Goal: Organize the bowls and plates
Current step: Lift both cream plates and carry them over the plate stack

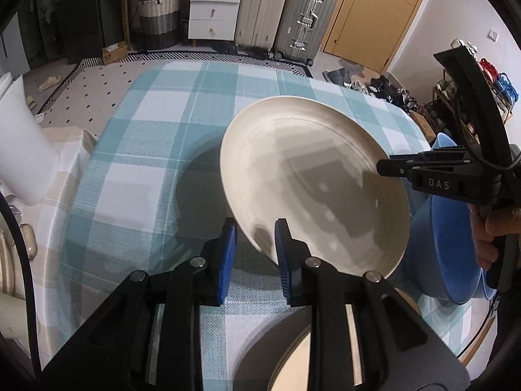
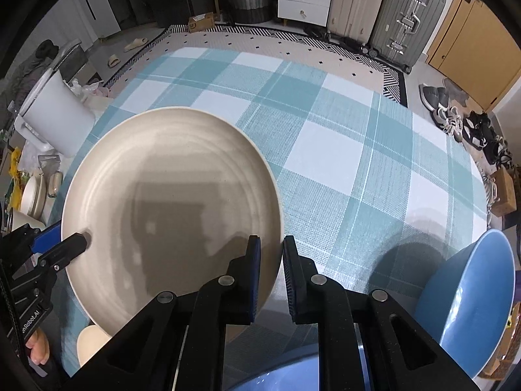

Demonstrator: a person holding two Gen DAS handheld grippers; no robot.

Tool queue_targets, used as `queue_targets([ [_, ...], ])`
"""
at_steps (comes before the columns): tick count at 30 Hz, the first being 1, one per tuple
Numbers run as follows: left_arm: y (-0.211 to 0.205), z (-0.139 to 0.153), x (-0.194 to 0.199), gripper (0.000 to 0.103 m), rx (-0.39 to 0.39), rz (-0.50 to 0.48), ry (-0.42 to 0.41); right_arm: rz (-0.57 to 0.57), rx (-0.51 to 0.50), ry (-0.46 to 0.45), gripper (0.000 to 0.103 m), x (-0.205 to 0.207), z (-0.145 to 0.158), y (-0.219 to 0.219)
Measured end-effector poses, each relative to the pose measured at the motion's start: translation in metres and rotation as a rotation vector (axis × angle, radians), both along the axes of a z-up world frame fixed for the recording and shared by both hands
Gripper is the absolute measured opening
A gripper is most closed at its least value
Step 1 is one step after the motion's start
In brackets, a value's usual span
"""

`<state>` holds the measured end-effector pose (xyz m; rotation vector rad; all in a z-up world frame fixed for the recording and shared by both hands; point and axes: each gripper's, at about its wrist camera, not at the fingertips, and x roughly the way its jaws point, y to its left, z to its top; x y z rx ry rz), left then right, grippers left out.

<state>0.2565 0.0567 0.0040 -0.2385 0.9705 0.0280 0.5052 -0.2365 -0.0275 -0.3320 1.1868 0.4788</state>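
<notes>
A cream plate (image 1: 312, 182) hangs tilted above the checked tablecloth (image 1: 156, 137) and casts a shadow on it. My left gripper (image 1: 254, 231) is shut on its near rim. My right gripper (image 1: 384, 167) grips the opposite rim. In the right wrist view the same plate (image 2: 169, 202) has its right edge between the pads of my right gripper (image 2: 272, 244), while my left gripper (image 2: 81, 241) clamps the left rim. A blue bowl (image 2: 472, 299) stands on the table at the right, also visible as the blue bowl (image 1: 439, 254) behind the plate. Another cream plate (image 1: 293, 358) lies under my left gripper.
A second blue dish (image 2: 293, 371) lies under my right gripper. A white bin (image 1: 19, 150) stands beside the table's left edge. Suitcases (image 1: 286, 13), a white drawer unit (image 1: 215, 9) and shoes (image 2: 456, 120) are on the floor beyond the table.
</notes>
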Motion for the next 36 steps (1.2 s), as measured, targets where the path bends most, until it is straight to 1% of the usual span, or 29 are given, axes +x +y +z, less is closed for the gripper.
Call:
queue_targets([
  [9,-0.002,0.034,-0.021,0.021,0.008,0.014,-0.053,0.010,0.018,-0.048,0.014,-0.021,0.029,0.000],
  [18,-0.012,0.066,-0.052,0.021,0.027,0.013,-0.099,0.014,0.034,-0.088,0.014,-0.047,0.059,-0.007],
  [30,-0.023,0.097,-0.098,0.021,0.023,0.005,-0.137,0.020,0.068,-0.135,0.014,-0.089,0.089,-0.018],
  [36,-0.028,0.110,-0.113,0.021,0.027,-0.005,-0.151,0.025,0.081,-0.164,0.014,-0.109,0.104,-0.025],
])
